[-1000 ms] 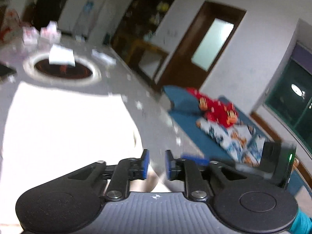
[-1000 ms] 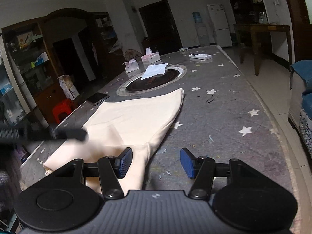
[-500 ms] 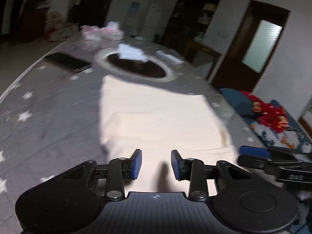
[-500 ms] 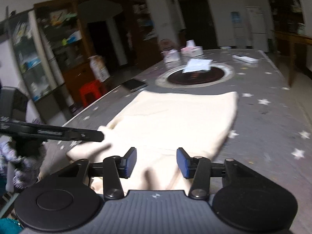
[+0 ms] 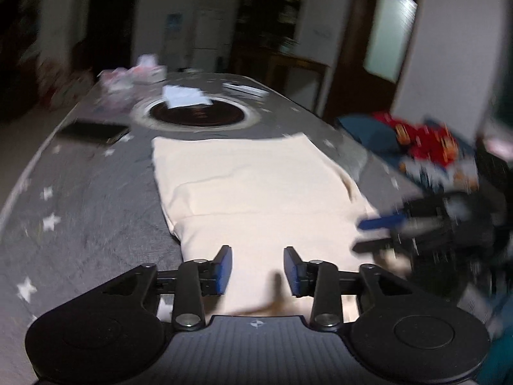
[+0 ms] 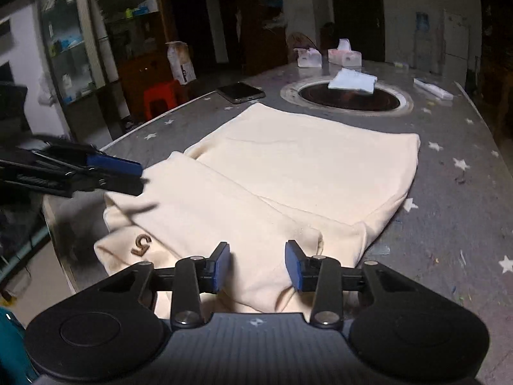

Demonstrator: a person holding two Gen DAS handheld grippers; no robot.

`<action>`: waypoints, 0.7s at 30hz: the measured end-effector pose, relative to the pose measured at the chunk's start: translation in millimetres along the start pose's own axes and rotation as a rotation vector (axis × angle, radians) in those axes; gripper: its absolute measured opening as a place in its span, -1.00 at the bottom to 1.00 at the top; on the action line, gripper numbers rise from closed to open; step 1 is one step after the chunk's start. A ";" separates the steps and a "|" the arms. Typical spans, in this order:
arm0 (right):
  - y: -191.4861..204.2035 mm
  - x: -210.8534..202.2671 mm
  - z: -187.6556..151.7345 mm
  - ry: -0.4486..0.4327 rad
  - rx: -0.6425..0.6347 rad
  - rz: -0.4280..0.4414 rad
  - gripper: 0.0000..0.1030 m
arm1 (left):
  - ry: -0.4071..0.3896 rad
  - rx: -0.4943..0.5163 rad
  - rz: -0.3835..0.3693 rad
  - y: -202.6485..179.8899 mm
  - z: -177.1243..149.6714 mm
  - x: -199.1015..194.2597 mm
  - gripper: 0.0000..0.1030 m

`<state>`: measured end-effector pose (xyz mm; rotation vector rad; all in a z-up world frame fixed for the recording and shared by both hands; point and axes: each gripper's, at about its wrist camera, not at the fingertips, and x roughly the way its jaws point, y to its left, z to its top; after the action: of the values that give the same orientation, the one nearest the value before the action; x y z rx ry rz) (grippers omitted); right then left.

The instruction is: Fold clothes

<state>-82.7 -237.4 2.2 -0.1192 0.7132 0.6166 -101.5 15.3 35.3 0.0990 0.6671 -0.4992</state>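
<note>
A cream garment point(image 5: 256, 186) lies folded on the grey star-patterned table point(image 5: 80, 208), with a sleeve folded across its near end. A brown "5" point(image 6: 142, 243) shows near its corner. My left gripper point(image 5: 258, 268) hovers over the garment's point(image 6: 304, 160) near edge. Its jaws are opening, with cloth below them and nothing pinched. My right gripper point(image 6: 258, 264) hangs over the near right corner. Its jaws are closing with a clear gap, and the pads press on nothing. Each gripper shows in the other's view: the right gripper point(image 5: 381, 224) blurred at the right, the left gripper point(image 6: 128, 173) at the left.
Beyond the garment are a round dark inset point(image 6: 346, 98) with a white paper point(image 6: 352, 80) on it, a phone point(image 6: 240, 91), tissue boxes point(image 6: 344, 54) and a white remote point(image 6: 433, 88). A red stool point(image 6: 160, 96) stands left of the table point(image 6: 449, 208). A sofa with red cloth point(image 5: 426, 138) is at the right.
Both views have swung round to face the garment squarely. The left jaws stand wider than before and the right jaws narrower. The garment has not visibly shifted.
</note>
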 end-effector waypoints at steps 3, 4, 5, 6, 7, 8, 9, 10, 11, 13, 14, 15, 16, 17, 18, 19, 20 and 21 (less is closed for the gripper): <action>5.6 -6.3 0.2 0.010 -0.043 -0.009 -0.26 | 0.020 0.176 0.021 -15.0 -11.4 -11.4 -0.06; 7.3 -8.9 -0.3 0.016 -0.059 -0.012 -0.26 | 0.025 0.231 0.023 -19.4 -15.5 -15.0 -0.02; 9.0 -11.6 -1.1 0.023 -0.077 -0.016 -0.26 | 0.027 0.280 0.019 -23.7 -19.7 -17.6 -0.01; 10.6 -14.4 -1.9 0.029 -0.094 -0.019 -0.26 | 0.028 0.332 0.014 -28.5 -24.5 -19.0 0.01; 12.0 -17.3 -2.7 0.034 -0.108 -0.024 -0.26 | 0.030 0.374 0.008 -32.4 -28.5 -18.6 0.01; 13.3 -20.5 -3.2 0.039 -0.120 -0.028 -0.26 | 0.029 0.408 0.004 -36.6 -31.9 -16.8 0.01; 14.7 -23.3 -3.6 0.043 -0.134 -0.032 -0.25 | 0.026 0.441 0.000 -41.0 -35.3 -14.7 0.01; 16.2 -25.9 -4.1 0.048 -0.151 -0.037 -0.25 | 0.024 0.475 -0.005 -45.3 -38.6 -12.6 0.01; 17.6 -28.5 -4.6 0.053 -0.167 -0.042 -0.25 | 0.022 0.508 -0.009 -49.6 -42.0 -10.6 0.01; 20.6 -33.8 -6.1 0.060 -0.201 -0.048 -0.25 | 0.004 0.552 -0.014 -56.4 -45.3 -4.3 0.01; 22.3 -36.8 -7.1 0.062 -0.219 -0.053 -0.25 | -0.005 0.565 -0.016 -58.8 -45.9 -1.5 0.01; 23.8 -39.5 -7.8 0.065 -0.235 -0.058 -0.24 | -0.013 0.573 -0.022 -60.7 -45.8 1.4 0.01; 25.1 -41.7 -8.3 0.067 -0.247 -0.060 -0.23 | -0.017 0.578 -0.030 -61.9 -45.3 3.7 -0.01; 27.0 -45.0 -9.2 0.070 -0.267 -0.061 -0.14 | -0.022 0.581 -0.039 -62.6 -45.1 5.0 -0.04; 29.2 -48.3 -10.6 0.071 -0.290 -0.066 -0.05 | -0.027 0.584 -0.049 -63.2 -44.9 6.1 -0.19; 31.7 -51.0 -12.3 0.071 -0.316 -0.072 0.02 | -0.032 0.588 -0.059 -63.8 -44.7 7.3 -0.37; 33.8 -52.8 -13.8 0.071 -0.340 -0.075 0.03 | -0.034 0.584 -0.065 -63.6 -43.8 8.4 -0.44; 36.2 -53.4 -15.7 0.074 -0.364 -0.075 0.04 | -0.037 0.568 -0.068 -61.7 -41.5 9.1 -0.58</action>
<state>-143.7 -238.7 28.4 -0.5059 0.6588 0.6678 -148.2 -32.5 1.4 0.6015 0.4783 -0.7443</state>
